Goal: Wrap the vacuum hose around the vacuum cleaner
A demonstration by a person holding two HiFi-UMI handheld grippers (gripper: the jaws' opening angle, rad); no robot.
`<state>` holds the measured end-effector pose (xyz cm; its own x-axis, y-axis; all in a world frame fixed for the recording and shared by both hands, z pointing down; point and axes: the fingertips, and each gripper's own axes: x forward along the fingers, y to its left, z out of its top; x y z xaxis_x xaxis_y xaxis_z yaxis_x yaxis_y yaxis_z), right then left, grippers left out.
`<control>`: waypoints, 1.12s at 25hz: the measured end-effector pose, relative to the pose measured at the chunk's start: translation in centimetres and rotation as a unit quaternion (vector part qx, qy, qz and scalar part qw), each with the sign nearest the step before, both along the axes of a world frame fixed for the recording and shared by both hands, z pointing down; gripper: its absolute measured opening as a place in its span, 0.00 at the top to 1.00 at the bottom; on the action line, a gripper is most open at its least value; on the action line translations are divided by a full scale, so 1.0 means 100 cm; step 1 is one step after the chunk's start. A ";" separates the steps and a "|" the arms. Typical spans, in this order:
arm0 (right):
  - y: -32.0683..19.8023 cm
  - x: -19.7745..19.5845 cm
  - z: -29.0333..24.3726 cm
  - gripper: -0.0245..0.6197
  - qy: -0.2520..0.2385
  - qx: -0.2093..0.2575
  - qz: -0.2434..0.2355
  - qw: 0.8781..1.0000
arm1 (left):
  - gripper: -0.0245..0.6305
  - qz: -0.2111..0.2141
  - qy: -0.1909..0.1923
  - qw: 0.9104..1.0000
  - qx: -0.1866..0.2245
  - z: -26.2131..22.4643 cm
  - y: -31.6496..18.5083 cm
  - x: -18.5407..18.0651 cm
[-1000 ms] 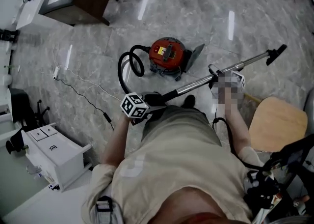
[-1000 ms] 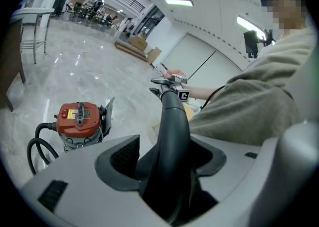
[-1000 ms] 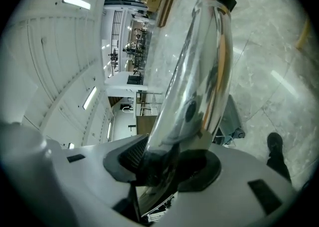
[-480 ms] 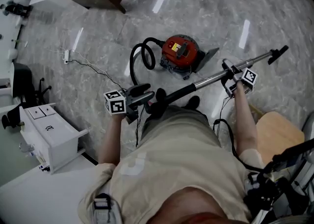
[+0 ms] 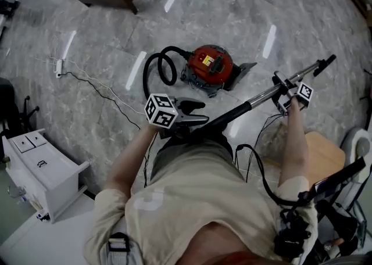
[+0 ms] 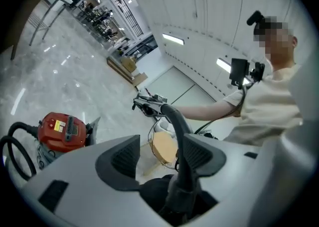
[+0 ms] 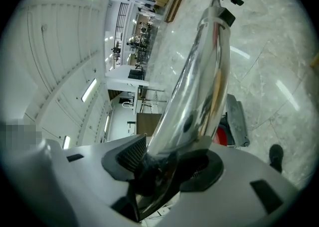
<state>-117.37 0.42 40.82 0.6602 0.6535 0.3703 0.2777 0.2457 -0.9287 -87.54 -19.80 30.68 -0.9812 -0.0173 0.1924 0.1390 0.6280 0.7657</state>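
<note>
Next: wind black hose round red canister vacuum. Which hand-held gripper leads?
Probably left: left hand-held gripper is open around the black wand handle, nearer the red canister vacuum and looped black hose; right hand-held gripper clamps the chrome wand tube.

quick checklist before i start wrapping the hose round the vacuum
1. Right hand-held gripper on the shiny chrome wand: pads touch it, though its jaws have just been opening: ok.
2. Left hand-held gripper closed on the black curved hose handle: jaws apart, one pad touching: not ok.
3. Round red vacuum cleaner upright on the floor: ok.
4. Black flexible hose unkinked: one open loop beside the cleaner: ok.
5. Wand's swing clear of the pale wooden seat: cannot tell.
</note>
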 end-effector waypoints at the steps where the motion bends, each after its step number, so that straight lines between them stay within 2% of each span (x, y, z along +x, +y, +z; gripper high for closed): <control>1: 0.001 0.003 -0.005 0.68 -0.008 -0.003 -0.006 1.000 | 0.56 0.016 0.005 1.000 -0.008 0.001 0.003 -0.003; 4: 0.002 0.018 -0.021 0.68 -0.021 -0.024 -0.019 0.999 | 0.57 0.055 0.015 0.998 -0.037 0.000 0.007 -0.022; 7: 0.010 0.028 -0.031 0.68 -0.026 -0.049 -0.021 0.998 | 0.57 0.070 0.029 0.995 -0.071 0.002 0.013 -0.040; 8: 0.015 0.031 -0.032 0.67 -0.026 -0.057 -0.025 0.998 | 0.57 0.067 0.023 0.995 -0.071 0.000 0.020 -0.044; 11: 0.029 0.032 -0.022 0.66 -0.027 -0.074 -0.038 0.996 | 0.57 0.040 -0.027 0.998 -0.042 -0.020 0.046 -0.053; 12: 0.034 0.031 -0.015 0.66 -0.030 -0.077 -0.042 0.996 | 0.57 0.043 -0.028 0.998 -0.047 -0.025 0.050 -0.059; 13: 0.037 0.030 -0.007 0.66 -0.035 -0.078 -0.048 0.995 | 0.57 0.058 -0.013 0.996 -0.060 -0.026 0.048 -0.068; 15: 0.041 0.033 0.003 0.66 -0.042 -0.075 -0.063 0.994 | 0.57 0.105 0.044 0.989 -0.090 -0.015 0.029 -0.091; 17: 0.041 0.038 0.001 0.66 -0.035 -0.072 -0.082 0.993 | 0.57 0.126 0.083 0.983 -0.107 -0.005 0.009 -0.112; 18: 0.039 0.038 -0.003 0.66 -0.031 -0.071 -0.090 0.993 | 0.57 0.119 0.086 0.984 -0.100 -0.003 0.003 -0.122; 20: 0.038 0.029 -0.009 0.66 -0.028 -0.074 -0.105 0.991 | 0.57 0.099 0.077 0.990 -0.058 0.000 -0.005 -0.144; 22: 0.040 0.021 -0.013 0.66 -0.035 -0.077 -0.126 0.988 | 0.59 0.087 0.088 0.992 -0.035 0.010 -0.010 -0.170; 25: 0.050 0.012 -0.022 0.66 -0.057 -0.095 -0.169 0.979 | 0.62 0.084 0.135 0.986 -0.058 0.028 -0.014 -0.212; 28: 0.058 -0.009 -0.035 0.66 -0.098 -0.122 -0.205 0.966 | 0.66 0.088 0.151 0.982 -0.068 0.039 -0.020 -0.254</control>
<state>-118.25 6.18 37.29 0.8153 0.4352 0.3820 0.4811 -0.1419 -0.8651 -112.89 -21.77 34.63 -0.8631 -0.1361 0.4864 0.2268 0.7560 0.6140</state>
